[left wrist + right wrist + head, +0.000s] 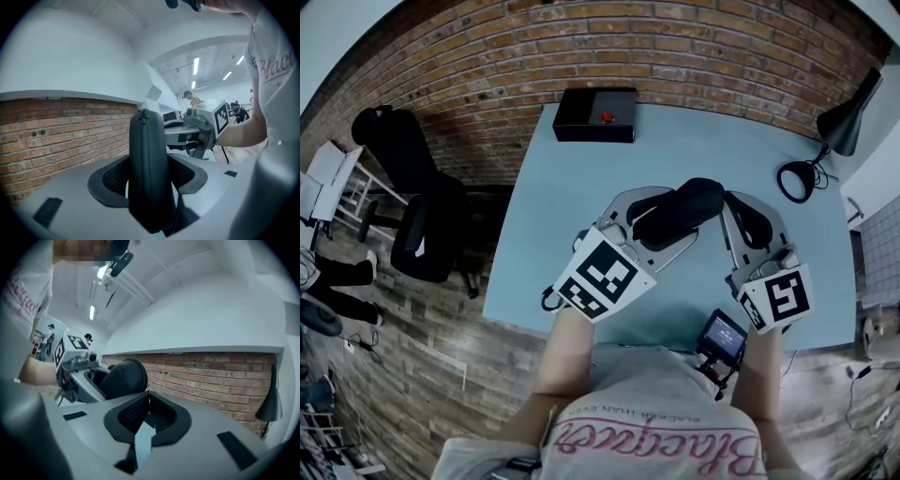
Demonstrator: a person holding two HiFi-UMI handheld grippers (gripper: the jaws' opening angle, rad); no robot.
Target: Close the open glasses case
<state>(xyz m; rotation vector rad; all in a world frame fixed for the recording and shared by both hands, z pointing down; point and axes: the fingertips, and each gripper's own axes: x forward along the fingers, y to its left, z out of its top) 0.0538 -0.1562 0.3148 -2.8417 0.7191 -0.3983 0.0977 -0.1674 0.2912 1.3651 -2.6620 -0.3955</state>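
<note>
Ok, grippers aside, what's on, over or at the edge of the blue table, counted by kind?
Glasses case, held above the table: 1
Black box with a red button: 1
Black desk lamp: 1
Small screen device at the near edge: 1
Total: 4

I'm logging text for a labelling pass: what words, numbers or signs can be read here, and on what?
"Blac": pink script on the person's shirt, cut off by the frame edge.
Smaller line beside that script, head view: too small to read.
Device screen: unreadable.
Marker cubes: square patterns only, no words.
Glasses case: no print seen.
</note>
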